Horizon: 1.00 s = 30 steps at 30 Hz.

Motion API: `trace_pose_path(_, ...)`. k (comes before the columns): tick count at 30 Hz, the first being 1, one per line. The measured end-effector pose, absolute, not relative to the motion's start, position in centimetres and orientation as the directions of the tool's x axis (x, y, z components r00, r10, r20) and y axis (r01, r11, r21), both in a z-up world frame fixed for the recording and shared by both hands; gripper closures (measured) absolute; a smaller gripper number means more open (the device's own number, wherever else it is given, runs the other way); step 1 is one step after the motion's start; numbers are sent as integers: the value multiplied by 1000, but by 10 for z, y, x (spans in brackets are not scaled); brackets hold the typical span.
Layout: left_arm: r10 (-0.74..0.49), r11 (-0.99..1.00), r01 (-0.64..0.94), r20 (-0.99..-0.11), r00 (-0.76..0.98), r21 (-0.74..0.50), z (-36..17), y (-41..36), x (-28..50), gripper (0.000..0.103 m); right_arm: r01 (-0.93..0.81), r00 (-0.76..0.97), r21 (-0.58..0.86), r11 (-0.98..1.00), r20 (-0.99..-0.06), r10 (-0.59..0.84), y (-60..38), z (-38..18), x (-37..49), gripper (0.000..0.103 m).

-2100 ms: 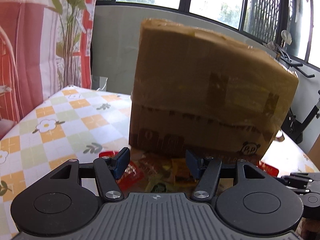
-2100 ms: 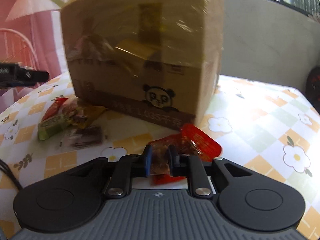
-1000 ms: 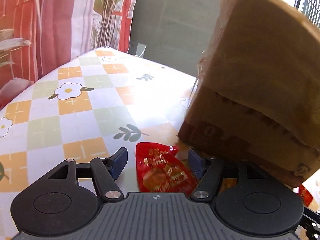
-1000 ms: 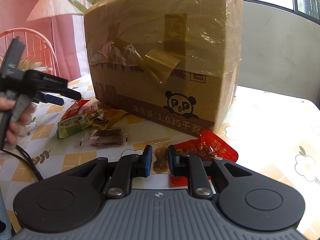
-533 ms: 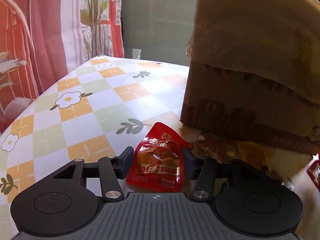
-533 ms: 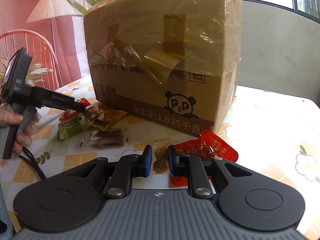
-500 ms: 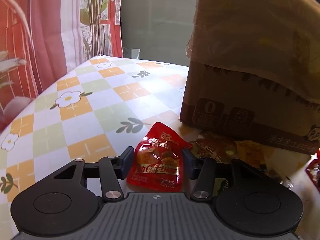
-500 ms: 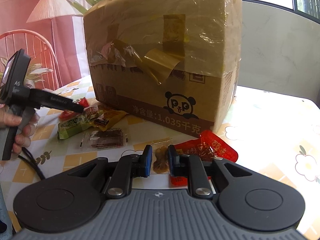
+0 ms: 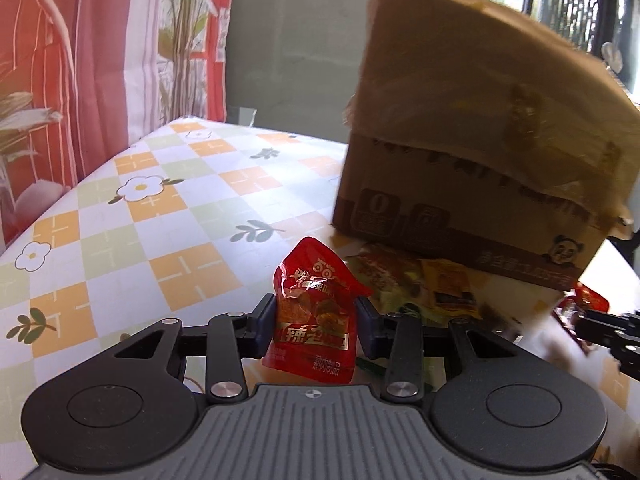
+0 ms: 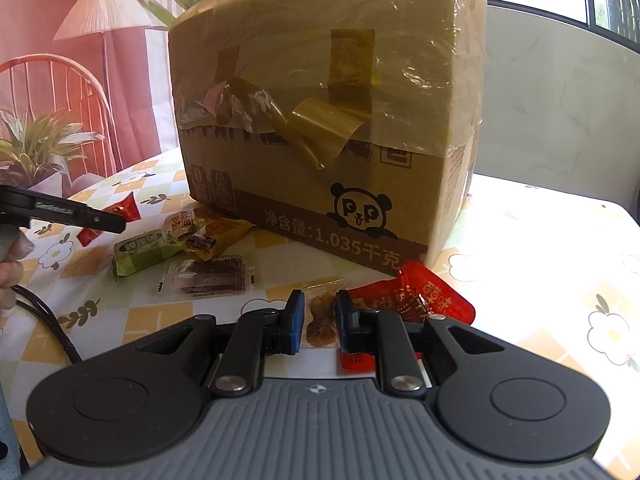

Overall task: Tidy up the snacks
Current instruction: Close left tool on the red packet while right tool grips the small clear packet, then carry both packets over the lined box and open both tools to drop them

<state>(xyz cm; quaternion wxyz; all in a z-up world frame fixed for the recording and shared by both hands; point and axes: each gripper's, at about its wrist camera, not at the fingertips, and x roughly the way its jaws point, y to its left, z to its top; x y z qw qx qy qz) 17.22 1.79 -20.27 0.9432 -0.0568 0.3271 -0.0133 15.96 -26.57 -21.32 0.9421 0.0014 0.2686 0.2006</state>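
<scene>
Closing on a crinkled red foil snack packet (image 9: 314, 312), the left hand-held gripper (image 9: 316, 322) is seen with both blue pads against the packet's sides, the packet held upright and apparently lifted off the checked, flower-printed surface (image 9: 160, 208), probably for carrying to its group. A small clear-wrapped brownish snack (image 10: 320, 318) is clamped between the nearly shut jaws of the right hand-held gripper (image 10: 319, 322), low over the surface beside another flat red packet (image 10: 420, 300). Loose green, yellow and dark packets (image 10: 192, 248) are left unsorted before the large taped cardboard box (image 10: 328, 112), which is judged the likely container.
</scene>
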Motion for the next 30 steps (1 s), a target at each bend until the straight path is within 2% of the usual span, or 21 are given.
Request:
trace_pose_path(12, -125, 991, 80, -537, 834, -105, -166, -4, 154, 59, -357, 803, 65, 932, -488, 342, -265, -208, 150, 85)
trace_pose_path(18, -171, 985, 133, -471, 865, -113, -145, -11, 144, 59, -360, 816, 38, 932, -471, 335, -270, -198, 132, 85)
trace_pose_path(23, -219, 975, 188, -423, 879, -116, -124, -22, 143, 59, -335, 864, 48, 941, -382, 327, -286, -166, 124, 85)
trace_pose_path(30, -296, 954, 296, -278, 914, -43, -64, -53, 165, 59, -364, 914, 35, 931, -178, 364, -300, -91, 143, 85)
